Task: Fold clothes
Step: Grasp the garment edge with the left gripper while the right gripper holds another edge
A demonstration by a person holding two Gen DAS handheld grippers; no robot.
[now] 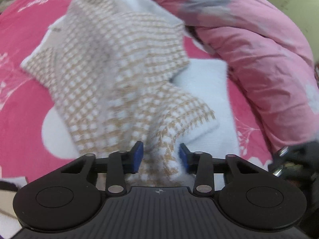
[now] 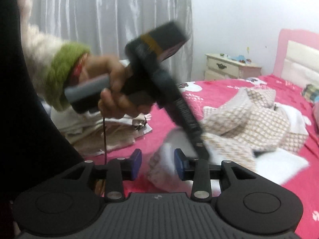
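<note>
Two tongs, left tongs [image 1: 161, 157] and right tongs [image 2: 158, 164], each with checked sweater [image 1: 123, 75] cloth between blue pads, apparently clamped. Rest heaped mid-frame on pink bed [image 1: 24, 91]. Risk: thick knit slipping free, fold collapsing crooked against quilt [image 1: 265, 59].

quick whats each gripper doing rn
Left gripper: jaws apart around the checked garment, grip cannot be told.
Right gripper: the same.

Grey curtain [image 2: 111, 14], white wall [image 2: 239, 16], cream nightstand [image 2: 229, 67] beside pink headboard [image 2: 295, 53].
</note>
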